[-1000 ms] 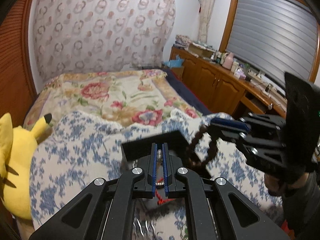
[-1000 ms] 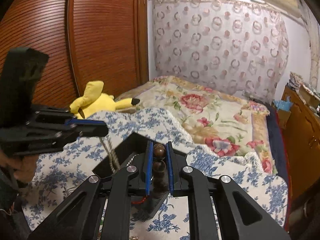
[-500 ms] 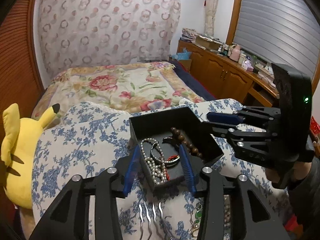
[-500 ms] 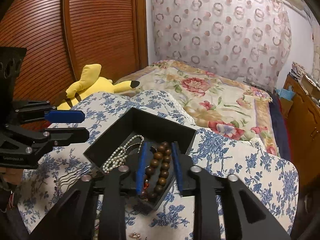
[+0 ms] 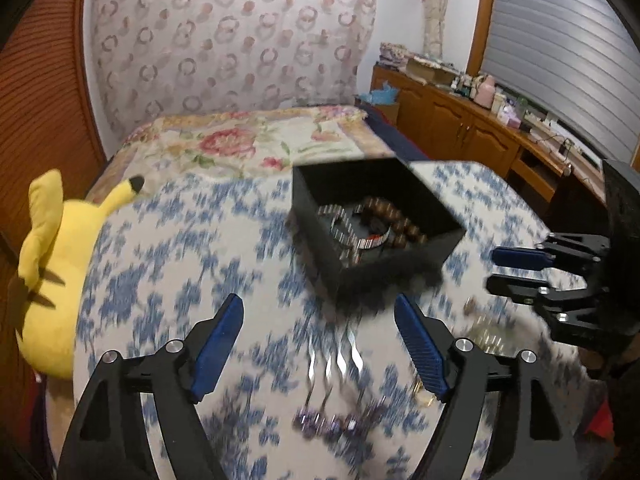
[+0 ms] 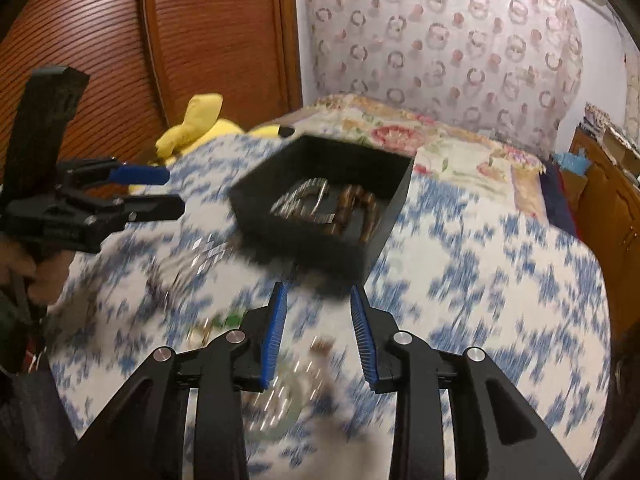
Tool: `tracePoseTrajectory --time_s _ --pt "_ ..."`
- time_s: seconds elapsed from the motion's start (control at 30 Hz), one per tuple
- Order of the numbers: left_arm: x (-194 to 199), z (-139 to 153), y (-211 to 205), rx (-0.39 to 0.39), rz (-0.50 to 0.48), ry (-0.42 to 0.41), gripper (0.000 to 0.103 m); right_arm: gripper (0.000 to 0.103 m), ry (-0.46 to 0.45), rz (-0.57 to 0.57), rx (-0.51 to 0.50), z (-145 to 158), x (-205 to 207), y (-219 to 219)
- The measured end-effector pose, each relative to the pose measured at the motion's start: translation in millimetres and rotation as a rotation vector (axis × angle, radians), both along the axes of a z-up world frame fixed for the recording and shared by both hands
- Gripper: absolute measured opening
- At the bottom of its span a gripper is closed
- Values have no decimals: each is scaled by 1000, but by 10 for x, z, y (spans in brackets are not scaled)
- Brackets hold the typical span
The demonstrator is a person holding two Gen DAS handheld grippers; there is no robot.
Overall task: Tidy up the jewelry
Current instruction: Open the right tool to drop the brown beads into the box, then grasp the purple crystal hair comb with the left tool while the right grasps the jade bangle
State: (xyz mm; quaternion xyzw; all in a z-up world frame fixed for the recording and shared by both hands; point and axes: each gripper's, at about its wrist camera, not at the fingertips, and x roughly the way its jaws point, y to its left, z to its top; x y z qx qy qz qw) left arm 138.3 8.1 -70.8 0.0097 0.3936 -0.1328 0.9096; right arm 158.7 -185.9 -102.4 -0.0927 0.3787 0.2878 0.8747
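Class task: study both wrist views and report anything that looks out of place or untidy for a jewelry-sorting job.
The black box already holds a pearl strand and a brown bead bracelet, but several pieces lie loose on the blue floral cloth in front of it, including wavy silver hairpins. Blur hides what the others are.

Home bedroom: floral bed (image 5: 256, 148), curtain (image 5: 232, 40), wooden sideboard (image 5: 452, 120) (cluttered), plush toy (image 5: 52, 264).

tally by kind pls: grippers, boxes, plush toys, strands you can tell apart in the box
Grippers: 2, left gripper and right gripper, both empty, jaws have just been opening
Black box: 1
Yellow plush toy: 1
Strands in the box: 2, brown bead strand and pearly strand
Total: 6
Loose pieces on the cloth: too blurred to count
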Motion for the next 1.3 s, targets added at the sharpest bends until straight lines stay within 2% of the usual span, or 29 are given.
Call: tracePoseTrajectory --time_s 0.2,0.43,0.67,0.73,1.0,1.3 --pt "-205 -282 70 18 -5 66 77 36 46 5 -17 -170 -197 -24" --pt "-339 -414 63 16 -16 102 77 35 101 -14 -8 -291 -215 -150" --pt "-340 -428 -86 14 -47 107 77 16 140 11 39 -327 -247 -139" --pt "-329 -439 -125 22 -51 110 77 9 129 14 47 -295 -258 -159" --pt "-276 -520 -228 45 -53 128 77 8 57 -15 60 -148 -301 -274" --pt "-273 -539 -272 86 -36 110 75 8 -6 -31 84 61 -261 -318"
